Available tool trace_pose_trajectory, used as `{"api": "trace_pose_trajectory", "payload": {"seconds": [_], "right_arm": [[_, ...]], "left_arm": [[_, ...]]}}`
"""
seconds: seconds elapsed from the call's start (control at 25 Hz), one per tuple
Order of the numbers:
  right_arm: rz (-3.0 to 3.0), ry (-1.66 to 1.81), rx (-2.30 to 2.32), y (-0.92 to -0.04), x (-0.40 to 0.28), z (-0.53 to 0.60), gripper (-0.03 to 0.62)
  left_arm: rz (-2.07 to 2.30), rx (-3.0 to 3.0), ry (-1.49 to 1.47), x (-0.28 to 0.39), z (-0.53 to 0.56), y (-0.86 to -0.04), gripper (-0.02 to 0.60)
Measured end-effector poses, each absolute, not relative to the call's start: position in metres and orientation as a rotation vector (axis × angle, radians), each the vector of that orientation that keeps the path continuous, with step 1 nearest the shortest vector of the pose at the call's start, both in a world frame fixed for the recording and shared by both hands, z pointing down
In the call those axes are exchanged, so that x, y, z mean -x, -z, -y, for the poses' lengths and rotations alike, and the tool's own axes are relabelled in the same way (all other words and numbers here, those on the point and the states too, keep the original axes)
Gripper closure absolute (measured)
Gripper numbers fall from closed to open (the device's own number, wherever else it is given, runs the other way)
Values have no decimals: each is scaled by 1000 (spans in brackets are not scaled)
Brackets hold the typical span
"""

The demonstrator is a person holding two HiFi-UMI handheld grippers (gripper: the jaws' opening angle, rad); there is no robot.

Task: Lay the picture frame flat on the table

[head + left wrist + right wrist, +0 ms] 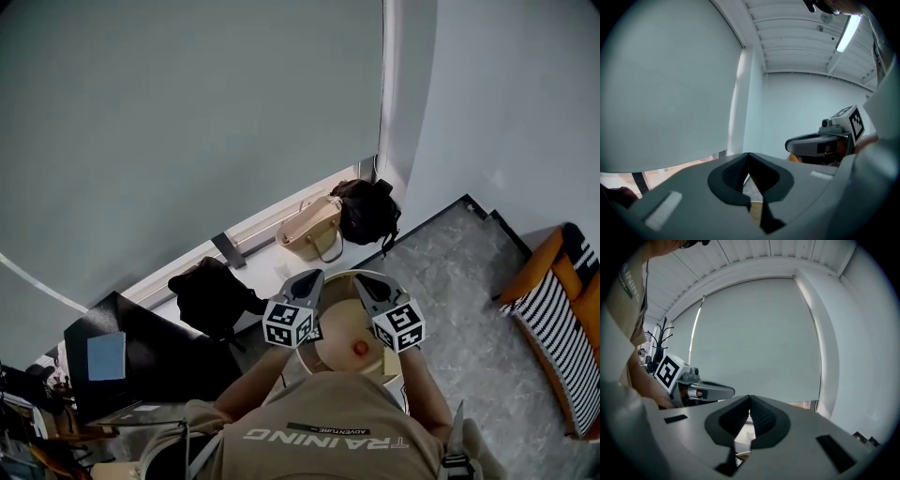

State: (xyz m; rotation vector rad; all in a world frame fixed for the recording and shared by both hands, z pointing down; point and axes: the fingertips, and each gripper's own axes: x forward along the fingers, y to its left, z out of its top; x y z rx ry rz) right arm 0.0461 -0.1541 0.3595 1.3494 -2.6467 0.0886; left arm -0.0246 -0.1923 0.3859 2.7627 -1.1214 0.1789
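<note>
No picture frame shows in any view. In the head view both grippers are held up side by side over a round light wooden table (336, 345), pointing towards the window blind. My left gripper (315, 275) has its jaws shut, tips meeting with nothing between them (749, 155). The jaws of my right gripper (359, 278) are also shut and empty (750, 398). Each gripper view catches the other gripper beside it: the right gripper (820, 143) and the left gripper (704, 392). A small orange object (360, 349) lies on the table below.
A large grey roller blind (187, 122) fills the far side. On the sill or floor beneath it are a beige handbag (312, 231), a black bag (367, 212) and another black bag (212, 296). A black desk (141, 361) is at left, a striped orange seat (562, 323) at right.
</note>
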Motion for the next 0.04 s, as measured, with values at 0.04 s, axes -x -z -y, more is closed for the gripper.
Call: {"api": "trace_pose_trajectory", "payload": {"seconds": [0.04], "right_arm": [[2644, -89, -1349, -361, -45, 153, 588]], "left_arm": [[1119, -2759, -188, 26, 191, -388, 575]]}}
